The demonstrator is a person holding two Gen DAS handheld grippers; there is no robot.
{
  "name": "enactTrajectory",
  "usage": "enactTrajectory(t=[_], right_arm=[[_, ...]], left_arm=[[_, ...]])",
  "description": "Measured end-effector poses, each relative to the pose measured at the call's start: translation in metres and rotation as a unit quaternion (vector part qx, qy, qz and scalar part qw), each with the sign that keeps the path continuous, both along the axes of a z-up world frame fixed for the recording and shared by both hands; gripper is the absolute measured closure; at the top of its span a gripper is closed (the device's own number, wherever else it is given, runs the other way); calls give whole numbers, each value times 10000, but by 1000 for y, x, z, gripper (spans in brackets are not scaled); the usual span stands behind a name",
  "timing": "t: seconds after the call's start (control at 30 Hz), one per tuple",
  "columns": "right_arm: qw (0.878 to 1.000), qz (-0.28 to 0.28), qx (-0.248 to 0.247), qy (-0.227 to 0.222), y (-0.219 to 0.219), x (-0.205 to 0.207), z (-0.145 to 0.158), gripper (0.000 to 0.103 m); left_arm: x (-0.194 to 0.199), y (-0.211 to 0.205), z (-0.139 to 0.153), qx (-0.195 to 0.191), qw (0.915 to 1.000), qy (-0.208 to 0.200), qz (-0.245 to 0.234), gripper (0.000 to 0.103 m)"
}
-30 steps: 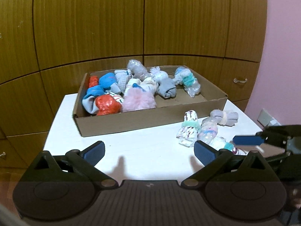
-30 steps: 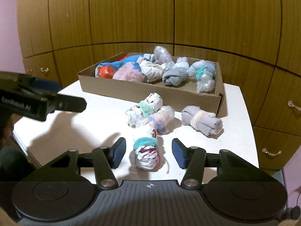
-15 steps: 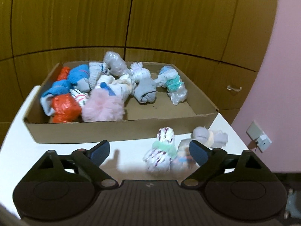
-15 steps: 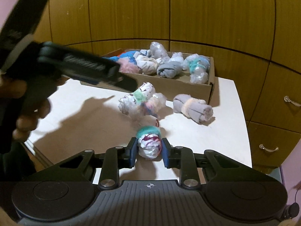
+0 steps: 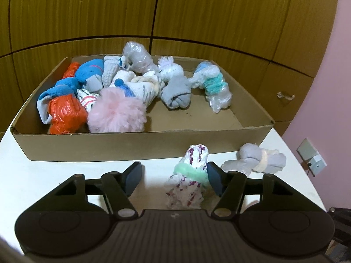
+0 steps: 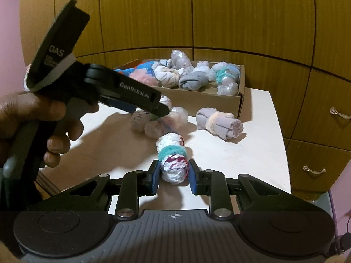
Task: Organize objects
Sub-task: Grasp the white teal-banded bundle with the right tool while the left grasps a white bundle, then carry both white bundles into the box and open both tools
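A cardboard box (image 5: 136, 144) on the white table (image 5: 43, 179) holds several rolled sock bundles; it also shows in the right wrist view (image 6: 219, 96). My left gripper (image 5: 174, 177) is open around a white purple-speckled bundle with a green band (image 5: 190, 175), whose right side touches the right finger. My right gripper (image 6: 173, 175) is shut on a white red-marked bundle with a teal band (image 6: 173, 164). A grey roll tied with a cream band (image 6: 219, 123) lies to the right; it also shows in the left wrist view (image 5: 256, 160).
Another pale bundle (image 6: 166, 122) lies under the left gripper's body (image 6: 122, 89). Wooden cabinet fronts with handles (image 6: 313, 171) stand behind and to the right. The table edge (image 6: 283, 149) is close on the right. A wall socket (image 5: 311, 160) sits on the pink wall.
My left gripper has moved right and down over the green-banded bundle. My right gripper has closed on the teal-banded bundle, which has lifted a little.
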State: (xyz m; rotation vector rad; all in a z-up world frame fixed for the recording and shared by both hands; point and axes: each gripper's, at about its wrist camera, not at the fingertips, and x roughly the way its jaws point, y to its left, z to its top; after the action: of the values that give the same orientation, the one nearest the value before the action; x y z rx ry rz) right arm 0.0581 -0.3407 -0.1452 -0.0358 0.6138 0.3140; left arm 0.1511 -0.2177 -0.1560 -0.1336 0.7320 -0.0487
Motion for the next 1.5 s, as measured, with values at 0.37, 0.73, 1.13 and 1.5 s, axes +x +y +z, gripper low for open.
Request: enactTrajectory(t=[0.37, 0.73, 1.13, 1.5], right_arm=[[10000, -14, -40, 11, 0, 0, 3, 72], [9998, -98, 182, -17, -14, -2, 16, 72], [9996, -162, 223, -4, -26, -4, 18, 74], [9965, -291, 733, -289, -67, 20, 71, 74]], left_arm=[[-6, 6, -1, 269, 9995, -13, -162, 69], [-29, 20, 10, 530, 9982, -106, -252, 72], [-42, 20, 17, 775, 9960, -152, -425, 73], [-15, 0, 57, 807, 9929, -501, -718, 73]])
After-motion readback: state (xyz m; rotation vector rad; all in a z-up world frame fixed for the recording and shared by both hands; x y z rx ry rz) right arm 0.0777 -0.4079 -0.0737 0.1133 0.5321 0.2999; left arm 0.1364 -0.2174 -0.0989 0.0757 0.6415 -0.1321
